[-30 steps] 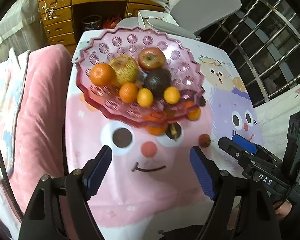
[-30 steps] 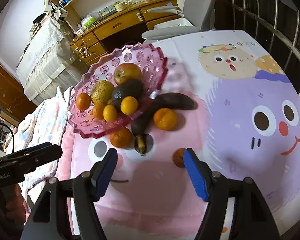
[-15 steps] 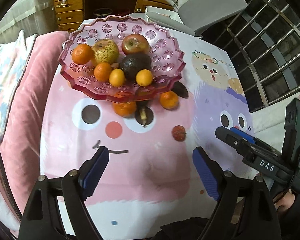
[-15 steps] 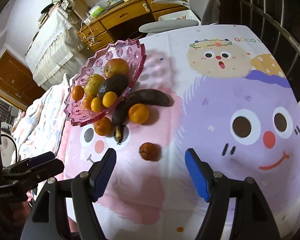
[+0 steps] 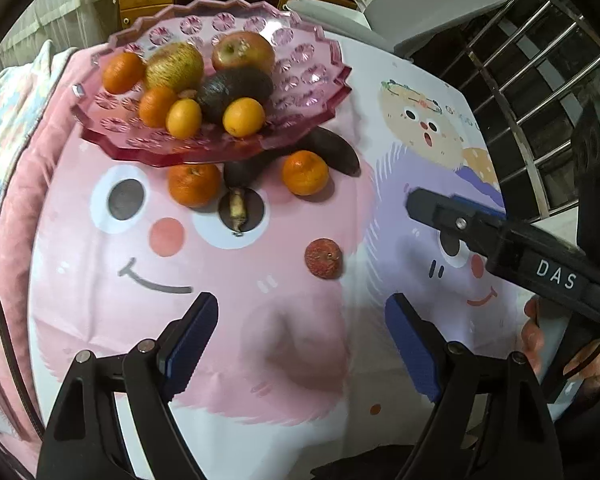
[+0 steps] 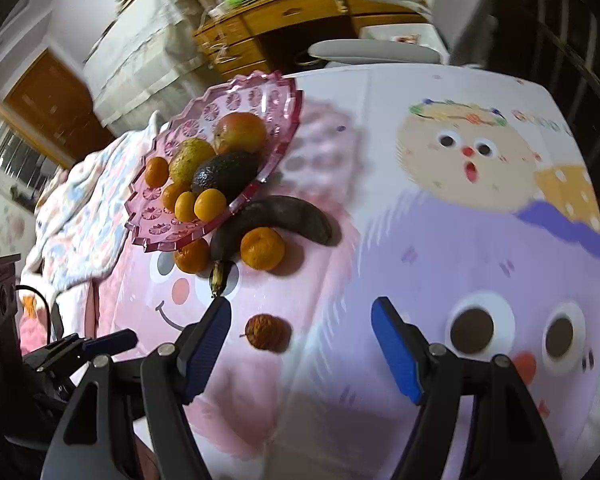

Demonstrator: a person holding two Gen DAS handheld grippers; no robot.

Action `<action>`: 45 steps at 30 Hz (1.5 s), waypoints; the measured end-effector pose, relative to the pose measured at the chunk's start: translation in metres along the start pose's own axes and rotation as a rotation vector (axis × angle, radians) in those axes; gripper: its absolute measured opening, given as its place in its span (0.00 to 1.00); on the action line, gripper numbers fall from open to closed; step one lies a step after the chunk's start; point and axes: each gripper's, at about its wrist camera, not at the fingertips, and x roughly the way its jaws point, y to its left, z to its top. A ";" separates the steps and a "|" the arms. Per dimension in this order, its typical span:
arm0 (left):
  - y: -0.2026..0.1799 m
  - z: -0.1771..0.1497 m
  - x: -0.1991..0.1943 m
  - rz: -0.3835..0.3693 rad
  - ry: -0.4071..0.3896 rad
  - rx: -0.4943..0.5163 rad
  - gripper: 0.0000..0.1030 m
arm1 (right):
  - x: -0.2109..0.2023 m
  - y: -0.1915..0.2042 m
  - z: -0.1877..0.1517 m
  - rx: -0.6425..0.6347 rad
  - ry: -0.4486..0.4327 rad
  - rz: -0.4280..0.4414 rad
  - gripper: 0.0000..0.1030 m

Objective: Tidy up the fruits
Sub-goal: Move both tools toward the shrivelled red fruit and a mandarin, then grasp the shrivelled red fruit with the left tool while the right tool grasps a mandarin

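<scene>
Left wrist view: the camera has drawn back from the pink bowl (image 5: 216, 80), which a second ago filled the middle of the picture and now sits toward the top. That brings the loose fruit on the cartoon cloth (image 5: 260, 340) into full sight: two mandarins (image 5: 194, 184) by the bowl's near edge, a blackened banana (image 5: 328, 148) partly hidden under the rim, and a small red lychee (image 5: 323, 258) lying alone, well apart from the rest. The left gripper (image 5: 300, 336) stands wide open with nothing between its blue pads, a little wider than a second ago. The right gripper's finger (image 5: 460, 216) reaches in from the right, nearer the lychee than before.

Right wrist view: the bowl has slid up and to the left, and the lychee (image 6: 266, 332), earlier just at the right jaw's tip, now lies between the jaws of the right gripper (image 6: 300, 328), close to the left-hand one. The jaws are open and touch nothing. The picture is blurred. The left gripper (image 6: 100, 344) shows low at the left.

The bowl already holds an apple, an avocado and several small citrus. Four pieces are still on the cloth, so the sorting looks well along but unfinished. The right gripper seems to be lining up on the lychee as the next pick.
</scene>
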 end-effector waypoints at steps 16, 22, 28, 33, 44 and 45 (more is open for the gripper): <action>-0.011 0.011 0.074 0.000 0.091 -0.025 0.68 | 0.068 0.021 0.019 -0.327 0.037 0.073 0.69; -0.009 0.016 0.084 -0.016 0.078 -0.047 0.57 | 0.088 0.022 0.021 -0.338 0.070 0.110 0.56; -0.009 0.024 0.090 -0.054 0.066 -0.055 0.42 | 0.101 0.026 0.022 -0.344 0.089 0.119 0.52; -0.008 0.028 0.094 -0.082 0.074 -0.067 0.27 | 0.104 0.026 0.024 -0.326 0.079 0.136 0.46; 0.009 0.024 0.081 -0.072 0.072 -0.105 0.26 | 0.101 0.033 0.024 -0.342 0.097 0.126 0.40; 0.010 0.023 0.079 -0.070 0.068 -0.109 0.26 | 0.099 0.033 0.023 -0.344 0.094 0.127 0.40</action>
